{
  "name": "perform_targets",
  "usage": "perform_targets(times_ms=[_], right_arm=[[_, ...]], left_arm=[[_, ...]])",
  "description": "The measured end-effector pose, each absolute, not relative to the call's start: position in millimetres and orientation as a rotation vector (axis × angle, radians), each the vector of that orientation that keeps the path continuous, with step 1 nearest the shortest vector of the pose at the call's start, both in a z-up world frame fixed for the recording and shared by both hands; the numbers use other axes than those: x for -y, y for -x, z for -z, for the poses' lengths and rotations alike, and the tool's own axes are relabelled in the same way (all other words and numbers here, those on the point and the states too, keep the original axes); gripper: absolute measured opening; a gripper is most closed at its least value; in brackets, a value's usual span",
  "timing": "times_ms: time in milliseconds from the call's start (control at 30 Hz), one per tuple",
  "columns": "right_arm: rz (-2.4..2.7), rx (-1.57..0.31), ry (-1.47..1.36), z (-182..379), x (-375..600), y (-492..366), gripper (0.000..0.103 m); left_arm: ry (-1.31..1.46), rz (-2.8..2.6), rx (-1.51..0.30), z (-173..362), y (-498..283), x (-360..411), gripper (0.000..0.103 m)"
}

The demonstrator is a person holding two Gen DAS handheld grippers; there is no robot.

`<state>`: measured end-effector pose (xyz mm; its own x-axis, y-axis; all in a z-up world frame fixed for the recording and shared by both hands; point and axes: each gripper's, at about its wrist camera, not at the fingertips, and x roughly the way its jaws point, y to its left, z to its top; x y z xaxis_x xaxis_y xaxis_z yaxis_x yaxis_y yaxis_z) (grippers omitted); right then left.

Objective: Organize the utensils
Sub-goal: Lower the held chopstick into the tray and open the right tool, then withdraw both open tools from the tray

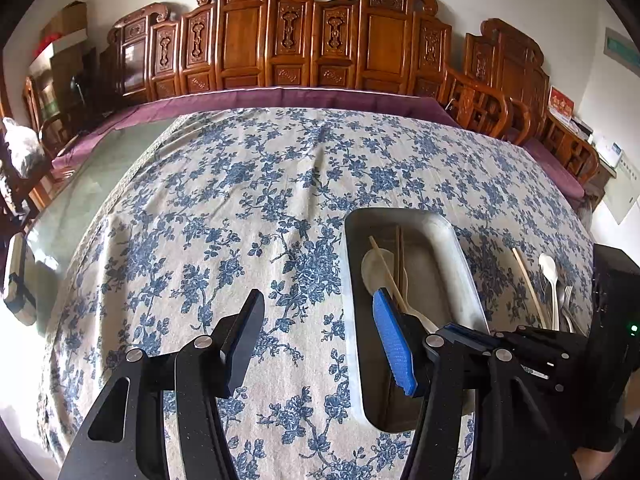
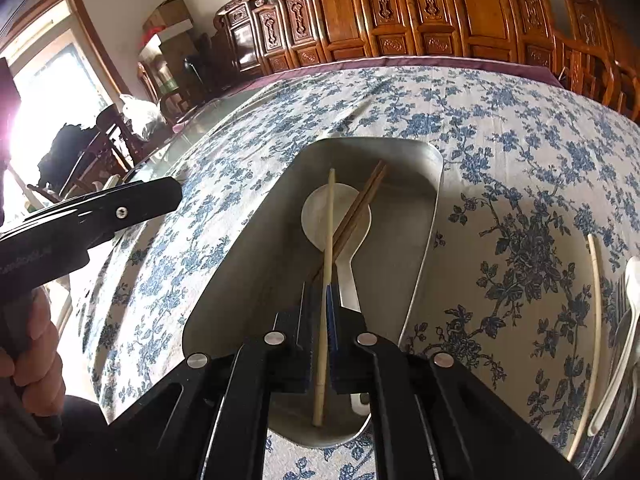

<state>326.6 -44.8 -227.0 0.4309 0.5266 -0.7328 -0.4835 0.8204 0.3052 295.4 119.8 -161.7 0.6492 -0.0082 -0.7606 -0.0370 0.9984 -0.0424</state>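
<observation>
A metal tray (image 1: 460, 256) (image 2: 424, 216) lies on the floral tablecloth. In it are a white spoon (image 2: 320, 216) (image 1: 374, 266) and a pair of brown chopsticks (image 2: 366, 196) (image 1: 399, 256). My right gripper (image 2: 323, 296) is shut on a pale chopstick (image 2: 329, 240) and holds it over the tray; it shows in the left wrist view (image 1: 386, 270) too. My left gripper (image 1: 318, 308) is open and empty, just left of the tray. Right of the tray lie another pale chopstick (image 2: 595, 312) (image 1: 528, 284), a white spoon (image 2: 624, 344) (image 1: 550, 276) and metal forks (image 1: 566, 300).
The floral tablecloth (image 1: 248, 208) covers a glass-topped table with a purple cloth edge (image 1: 280, 98). Carved wooden chairs (image 1: 280, 40) line the far side. My left gripper's body (image 2: 92, 216) shows at the left of the right wrist view.
</observation>
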Motion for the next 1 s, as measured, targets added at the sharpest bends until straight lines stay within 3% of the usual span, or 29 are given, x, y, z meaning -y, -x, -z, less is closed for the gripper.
perform_targets(times_ms=[567,1000], right_arm=[[-0.468,-0.8,0.011,179,165,-286,0.008],[-0.262,-0.801,0.022,183,266,-284,0.008]], left_arm=[[0.032,0.124,-0.853,156,-286,-57,0.055],[-0.035,0.252,-0.865,166,-273,17,0.055]])
